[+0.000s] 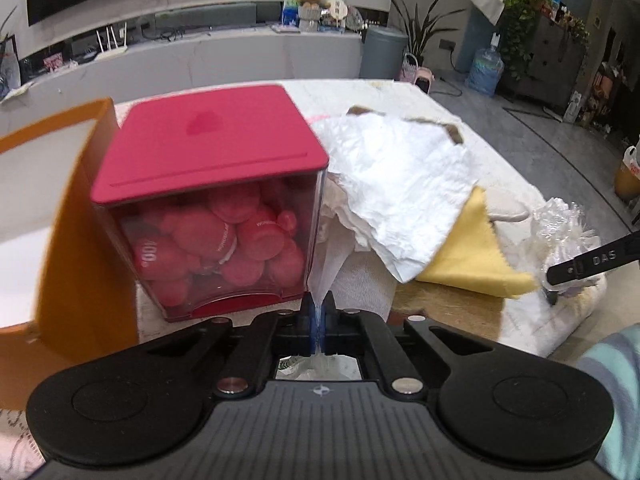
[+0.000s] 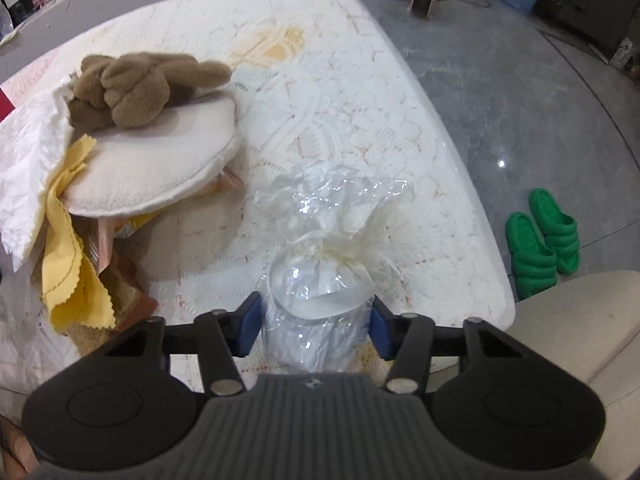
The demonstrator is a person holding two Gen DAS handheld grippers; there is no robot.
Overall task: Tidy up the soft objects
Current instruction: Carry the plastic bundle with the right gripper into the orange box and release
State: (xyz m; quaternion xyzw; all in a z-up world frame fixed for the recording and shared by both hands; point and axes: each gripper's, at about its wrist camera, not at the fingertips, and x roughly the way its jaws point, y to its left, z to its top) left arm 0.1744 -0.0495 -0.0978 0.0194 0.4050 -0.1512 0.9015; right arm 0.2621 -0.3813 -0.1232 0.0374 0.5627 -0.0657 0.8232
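In the left wrist view my left gripper (image 1: 319, 312) is shut on the lower end of a thin white cloth (image 1: 334, 260), which hangs from a heap just right of a clear box with a red lid (image 1: 208, 148). The box is full of red soft balls. A crumpled white paper towel (image 1: 400, 184) and a yellow cloth (image 1: 472, 252) lie on the heap. In the right wrist view my right gripper (image 2: 316, 328) has both blue pads against the sides of a tied clear plastic bag (image 2: 320, 280) of white stuffing.
An orange box (image 1: 80, 220) stands left of the red-lidded box. A brown plush toy (image 2: 136, 88) lies on a round cream cushion (image 2: 152, 160). The lace-covered table (image 2: 340, 80) ends at the right, with green slippers (image 2: 540, 236) on the floor and a beige seat (image 2: 580, 320) beside it.
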